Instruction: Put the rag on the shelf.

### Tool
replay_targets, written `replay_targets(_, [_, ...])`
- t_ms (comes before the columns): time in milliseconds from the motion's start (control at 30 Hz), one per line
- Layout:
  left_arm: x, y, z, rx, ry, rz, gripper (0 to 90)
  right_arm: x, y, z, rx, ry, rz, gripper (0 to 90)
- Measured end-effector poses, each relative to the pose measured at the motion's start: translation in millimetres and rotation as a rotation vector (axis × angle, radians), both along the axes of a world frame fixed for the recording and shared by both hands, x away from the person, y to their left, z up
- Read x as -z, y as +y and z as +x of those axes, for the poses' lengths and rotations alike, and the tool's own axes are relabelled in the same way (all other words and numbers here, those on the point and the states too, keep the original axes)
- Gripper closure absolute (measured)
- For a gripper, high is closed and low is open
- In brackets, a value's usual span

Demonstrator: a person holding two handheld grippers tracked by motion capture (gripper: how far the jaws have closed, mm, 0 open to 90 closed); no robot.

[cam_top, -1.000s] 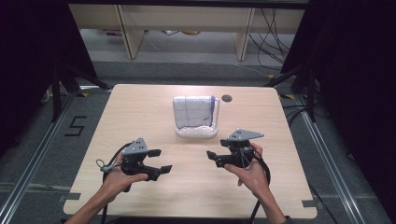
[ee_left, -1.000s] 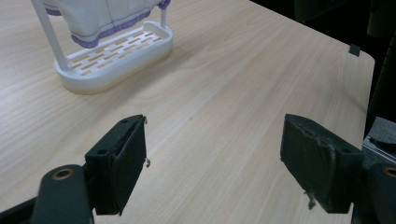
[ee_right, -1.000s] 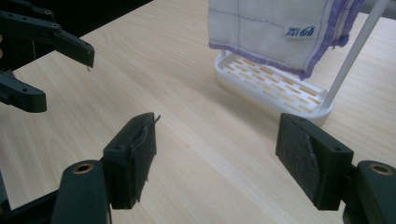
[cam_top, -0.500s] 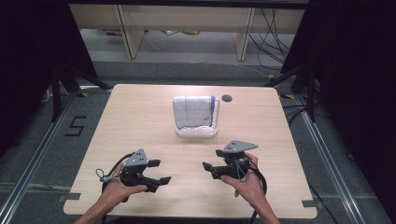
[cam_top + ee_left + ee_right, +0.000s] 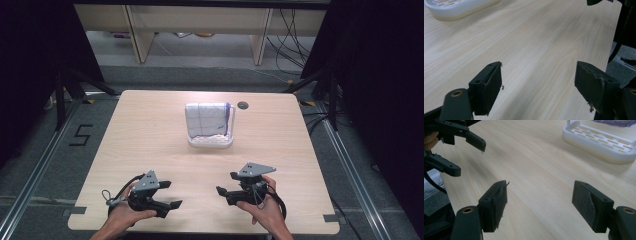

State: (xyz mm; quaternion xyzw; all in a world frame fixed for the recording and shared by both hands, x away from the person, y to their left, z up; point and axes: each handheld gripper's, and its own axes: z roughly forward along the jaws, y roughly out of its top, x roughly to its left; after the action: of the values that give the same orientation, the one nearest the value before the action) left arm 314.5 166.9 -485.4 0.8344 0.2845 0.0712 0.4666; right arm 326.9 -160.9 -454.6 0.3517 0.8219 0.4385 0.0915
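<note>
A white slotted rack (image 5: 210, 141) stands at the table's far middle with a folded white cloth with blue lines (image 5: 207, 120) hung over its rail. My left gripper (image 5: 172, 201) rests low near the front left edge, jaws wide open and empty, as its own view (image 5: 537, 82) shows above bare wood. My right gripper (image 5: 223, 186) sits near the front right, pointing left toward the other, also open and empty (image 5: 539, 200). The rack's base (image 5: 599, 142) lies at the upper right of the right gripper view, and its corner (image 5: 456, 8) at the upper left of the left gripper view.
The light wooden table (image 5: 150, 145) has a round cable hole (image 5: 243, 105) behind the rack. Dark curtains flank both sides. Shelf legs and cables lie on the floor beyond the far edge. The left gripper (image 5: 461, 138) shows at the right gripper view's upper left.
Both hands have drawn back toward the front edge and sunk lower to the table. The jaws stay open and the rack and cloth have not moved.
</note>
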Motion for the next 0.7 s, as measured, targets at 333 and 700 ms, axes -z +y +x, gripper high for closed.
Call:
replay_targets(333, [15.5,7.3,-15.9,-0.016,0.018,0.036,21.4,20.6,-6.1,-13.9,0.006,0.044,-0.075,23.0])
replay_targets(700, [16.8,12.3,-27.9,0.002,0.007,0.087,20.4,33.8,-17.7,-32.8,0.016,0.073,-0.103,22.0])
